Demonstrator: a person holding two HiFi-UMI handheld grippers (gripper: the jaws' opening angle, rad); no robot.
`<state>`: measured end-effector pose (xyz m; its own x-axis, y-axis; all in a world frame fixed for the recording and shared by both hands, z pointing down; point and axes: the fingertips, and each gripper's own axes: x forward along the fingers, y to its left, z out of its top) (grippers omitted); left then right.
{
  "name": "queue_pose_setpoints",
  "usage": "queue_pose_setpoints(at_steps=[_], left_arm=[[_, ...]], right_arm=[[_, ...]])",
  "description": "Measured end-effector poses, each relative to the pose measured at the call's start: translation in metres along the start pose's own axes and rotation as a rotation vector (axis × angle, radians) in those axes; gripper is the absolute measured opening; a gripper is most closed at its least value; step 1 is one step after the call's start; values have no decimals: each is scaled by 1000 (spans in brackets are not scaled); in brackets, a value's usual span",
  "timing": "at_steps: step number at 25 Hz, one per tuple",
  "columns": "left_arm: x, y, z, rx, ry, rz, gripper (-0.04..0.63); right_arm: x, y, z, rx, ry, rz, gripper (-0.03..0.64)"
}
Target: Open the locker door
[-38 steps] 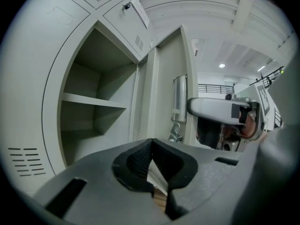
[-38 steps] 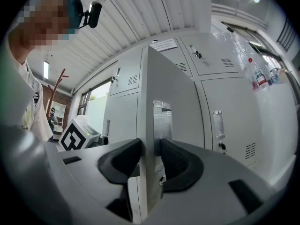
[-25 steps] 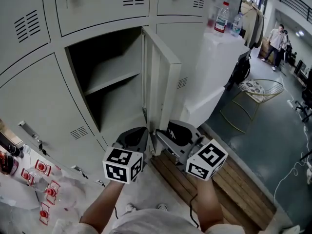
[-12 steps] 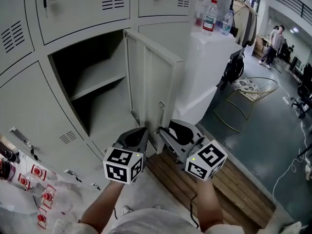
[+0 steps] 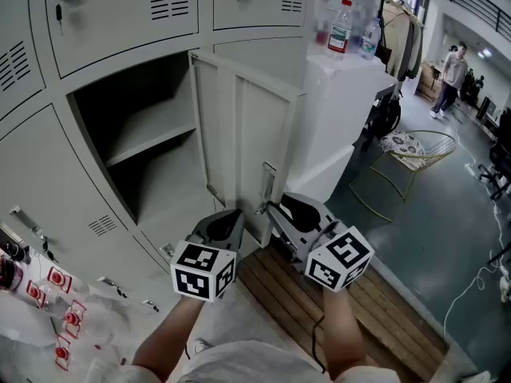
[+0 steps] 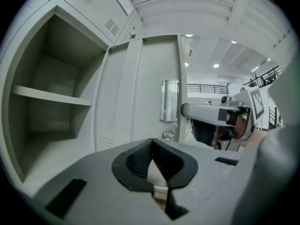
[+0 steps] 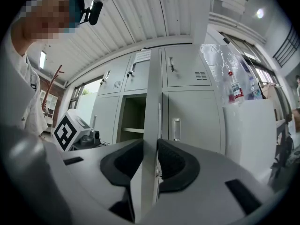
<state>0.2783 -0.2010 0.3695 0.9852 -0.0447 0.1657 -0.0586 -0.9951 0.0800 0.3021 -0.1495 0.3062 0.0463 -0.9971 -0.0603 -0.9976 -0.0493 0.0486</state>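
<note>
I'm watching the one locker door (image 5: pixel 243 134) that is standing open, swung well out from the bank of lockers, its free edge pointing down toward me. Behind it the compartment (image 5: pixel 136 134) is showing a single shelf (image 5: pixel 148 138) and nothing on it. One metal latch plate (image 5: pixel 267 183) is sitting near the door's lower free edge.

My right gripper (image 7: pixel 151 146) is straddling that edge, with the door's thin sheet running up between the two jaws. They are closing, and the dark pads (image 7: pixel 171 165) are looking flush against either face of the door. My left gripper (image 6: pixel 152 150) is hanging just beside it to the left, apart from the door, its two jaws meeting at the tips with nothing between them.

Each gripper is carrying one marker cube (image 5: pixel 201 270), so two in all.

Further out, two bottles (image 5: pixel 339 26) are standing on a white cabinet (image 5: pixel 343 110) right of the lockers, one wire chair (image 5: pixel 427 154) is sitting beyond it, and one person (image 5: pixel 453 70) is walking in the far background.
</note>
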Motion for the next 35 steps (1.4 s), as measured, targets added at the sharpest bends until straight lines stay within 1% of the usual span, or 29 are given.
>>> queue_pose_setpoints(at_steps=[12, 19, 28, 32, 35], left_arm=[[12, -4, -3, -10, -1, 55, 6], [13, -4, -5, -14, 2, 72, 6], [8, -3, -9, -14, 13, 67, 6], [3, 0, -9, -12, 13, 59, 6], [-1, 1, -9, -11, 15, 49, 6]], right_arm=[[-7, -41, -4, 11, 4, -34, 83], [-8, -59, -6, 33, -1, -95, 83], [-9, -61, -7, 45, -12, -141, 84], [-9, -56, -7, 30, -13, -163, 86], [-13, -54, -7, 11, -7, -197, 86]])
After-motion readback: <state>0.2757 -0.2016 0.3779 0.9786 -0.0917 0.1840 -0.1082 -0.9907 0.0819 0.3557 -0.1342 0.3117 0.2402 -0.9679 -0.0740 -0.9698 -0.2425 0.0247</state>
